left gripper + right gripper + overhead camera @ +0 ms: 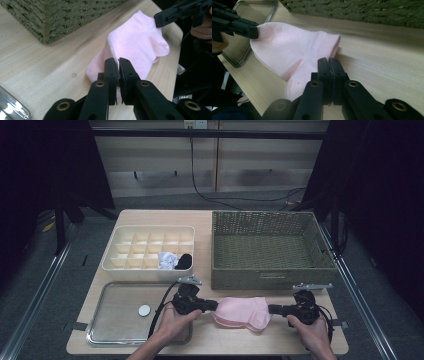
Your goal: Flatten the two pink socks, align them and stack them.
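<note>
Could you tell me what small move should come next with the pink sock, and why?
Probably lift it slightly off the table. Both the left hand-held gripper and the right hand-held gripper are shut on opposite ends of the pink sock, which lies flat in front of the wicker basket.

In the high view the person's forearms are cut off by the bottom edge, and the left hand [172, 322] hides the near right corner of the clear tray [112, 320]. The small white disc [144, 310] in that tray is too small to identify, as are the white bundle [167, 260] and the black bundle [184, 261] in the cream divided organizer [120, 270]. In each gripper view the closed jaws cover the edge of the pink sock [140, 42] that they pinch, and the woven basket [62, 17] is cut off by the top edge.
</note>
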Demonstrator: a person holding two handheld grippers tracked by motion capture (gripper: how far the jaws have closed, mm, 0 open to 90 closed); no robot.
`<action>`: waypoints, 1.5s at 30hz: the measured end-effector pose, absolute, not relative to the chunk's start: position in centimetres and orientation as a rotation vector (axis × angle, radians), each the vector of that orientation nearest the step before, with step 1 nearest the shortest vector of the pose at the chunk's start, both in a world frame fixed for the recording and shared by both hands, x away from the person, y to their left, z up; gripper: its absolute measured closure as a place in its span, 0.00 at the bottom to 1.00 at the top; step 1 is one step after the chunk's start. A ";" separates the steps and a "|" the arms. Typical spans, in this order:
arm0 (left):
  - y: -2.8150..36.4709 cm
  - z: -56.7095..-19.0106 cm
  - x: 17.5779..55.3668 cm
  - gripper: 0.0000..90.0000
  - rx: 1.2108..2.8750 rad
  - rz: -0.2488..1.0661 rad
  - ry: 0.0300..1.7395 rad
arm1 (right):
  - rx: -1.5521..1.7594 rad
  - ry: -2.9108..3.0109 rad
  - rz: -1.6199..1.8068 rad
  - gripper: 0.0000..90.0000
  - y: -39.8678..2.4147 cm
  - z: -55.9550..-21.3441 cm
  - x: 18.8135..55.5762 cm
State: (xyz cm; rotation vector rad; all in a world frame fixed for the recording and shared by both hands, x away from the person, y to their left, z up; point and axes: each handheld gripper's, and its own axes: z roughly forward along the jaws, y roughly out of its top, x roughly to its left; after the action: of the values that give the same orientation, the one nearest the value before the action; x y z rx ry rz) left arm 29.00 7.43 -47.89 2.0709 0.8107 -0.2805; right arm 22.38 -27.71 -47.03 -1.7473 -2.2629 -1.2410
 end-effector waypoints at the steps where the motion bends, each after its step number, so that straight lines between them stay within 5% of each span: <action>1: 7.4 -48.0 29.0 0.95 2.066 -0.292 0.817 | -1.747 -2.264 -1.231 0.99 -27.7 -47.2 22.4; 17: 8.0 -48.7 28.7 0.90 2.116 -0.290 0.815 | -1.760 -2.354 -1.115 0.94 -26.4 -48.6 23.0; 33: 8.9 -47.5 28.9 0.64 2.040 -0.280 0.833 | -1.740 -2.347 -1.170 0.81 -25.9 -48.4 23.0; 39: 8.7 -47.0 28.7 0.67 2.050 -0.277 0.792 | -1.739 -2.350 -1.159 0.81 -25.9 -48.7 23.1; 42: 8.1 -46.9 28.3 0.79 2.088 -0.254 0.761 | -1.739 -2.345 -1.145 0.81 -25.6 -48.9 23.2; 45: 7.8 -46.9 28.1 0.81 2.093 -0.255 0.750 | -1.729 -2.350 -1.138 0.81 -25.4 -48.9 23.1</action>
State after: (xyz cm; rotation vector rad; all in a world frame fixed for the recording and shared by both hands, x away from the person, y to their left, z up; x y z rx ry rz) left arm 28.10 7.83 -46.91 2.0935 0.7495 -0.2549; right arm 23.07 -25.37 -48.87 -1.7294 -2.3495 -1.1377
